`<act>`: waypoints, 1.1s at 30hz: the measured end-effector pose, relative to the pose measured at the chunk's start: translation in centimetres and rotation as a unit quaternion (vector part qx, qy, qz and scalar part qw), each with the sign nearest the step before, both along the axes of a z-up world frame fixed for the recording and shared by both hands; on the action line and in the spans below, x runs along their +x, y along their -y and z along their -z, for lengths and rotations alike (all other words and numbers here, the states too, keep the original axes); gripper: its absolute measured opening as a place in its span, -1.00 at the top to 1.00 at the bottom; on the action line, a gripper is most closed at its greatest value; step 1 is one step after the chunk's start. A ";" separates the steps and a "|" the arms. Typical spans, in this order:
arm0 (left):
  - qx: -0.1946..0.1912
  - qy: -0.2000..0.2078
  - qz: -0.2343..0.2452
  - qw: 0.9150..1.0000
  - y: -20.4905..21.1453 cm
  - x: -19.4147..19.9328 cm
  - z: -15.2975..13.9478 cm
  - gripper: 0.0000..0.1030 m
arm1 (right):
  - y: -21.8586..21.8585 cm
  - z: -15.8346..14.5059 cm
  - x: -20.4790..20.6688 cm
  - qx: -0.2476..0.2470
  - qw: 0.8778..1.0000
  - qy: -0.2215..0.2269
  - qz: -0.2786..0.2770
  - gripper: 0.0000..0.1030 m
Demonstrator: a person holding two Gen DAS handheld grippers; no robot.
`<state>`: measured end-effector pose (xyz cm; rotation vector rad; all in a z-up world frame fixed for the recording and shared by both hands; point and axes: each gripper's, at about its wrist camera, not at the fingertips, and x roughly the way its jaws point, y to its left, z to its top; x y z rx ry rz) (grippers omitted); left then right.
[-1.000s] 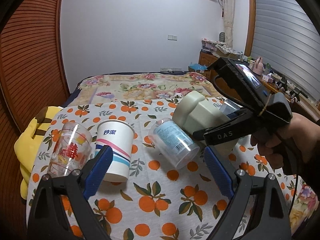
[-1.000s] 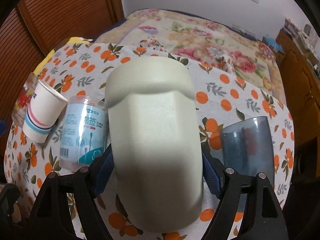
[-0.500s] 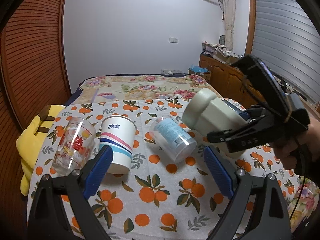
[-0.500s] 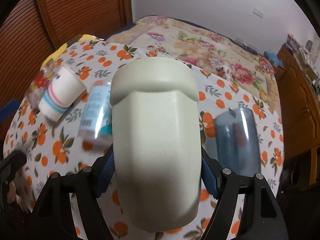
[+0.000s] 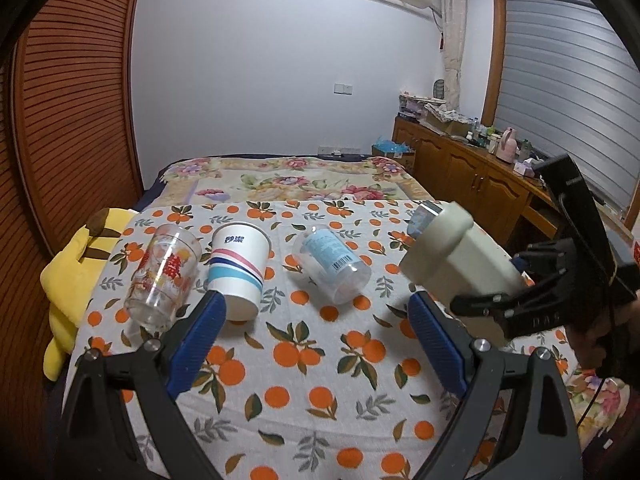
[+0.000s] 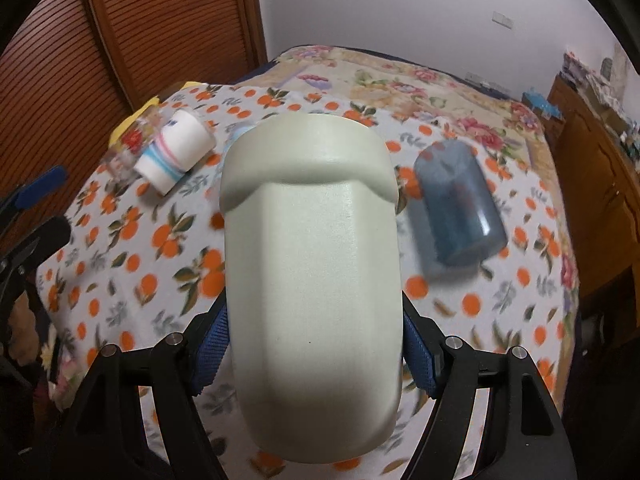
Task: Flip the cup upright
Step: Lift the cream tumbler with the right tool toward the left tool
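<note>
We held pale cup (image 6: 312,280) mid-air above surface (image 5: 304,364), right claw (image 6: 316,344) clamped across body. Left claw (image 5: 316,332) apart, empty. Cup looked rigid, light, smooth plastic; we judged mid-body grip safest.

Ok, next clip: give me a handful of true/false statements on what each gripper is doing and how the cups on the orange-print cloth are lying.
1. The right gripper is shut on the cream cup, holding it off the cloth. True.
2. The left gripper grips the paper cup. False: it is open and holds nothing; the paper cup lies beyond its left finger.
3. The clear container with the blue label lies on its side. True.
4. The blue translucent cup is stacked inside the cream cup. False: it lies apart on the tablecloth.
5. The printed glass lies between the paper cup and the labelled container. False: it is at the end of the row, beside the paper cup.
</note>
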<state>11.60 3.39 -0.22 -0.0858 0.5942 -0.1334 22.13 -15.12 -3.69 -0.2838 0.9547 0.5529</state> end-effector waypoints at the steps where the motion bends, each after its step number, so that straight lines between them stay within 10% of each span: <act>1: -0.001 0.000 0.001 1.000 0.0 -0.2 0.0 -0.81 | -0.1 0.1 -0.6 0.002 1.000 -0.003 -0.004 -0.50; 21: -0.011 -0.015 -0.004 1.000 -0.2 -1.8 1.2 -0.81 | -3.0 4.0 -3.7 0.006 0.999 -0.044 -0.022 -0.51; 33: -0.014 -0.039 -0.005 0.999 1.0 -1.2 1.4 -0.81 | -1.8 0.8 -5.4 0.020 0.999 0.010 -0.033 -0.52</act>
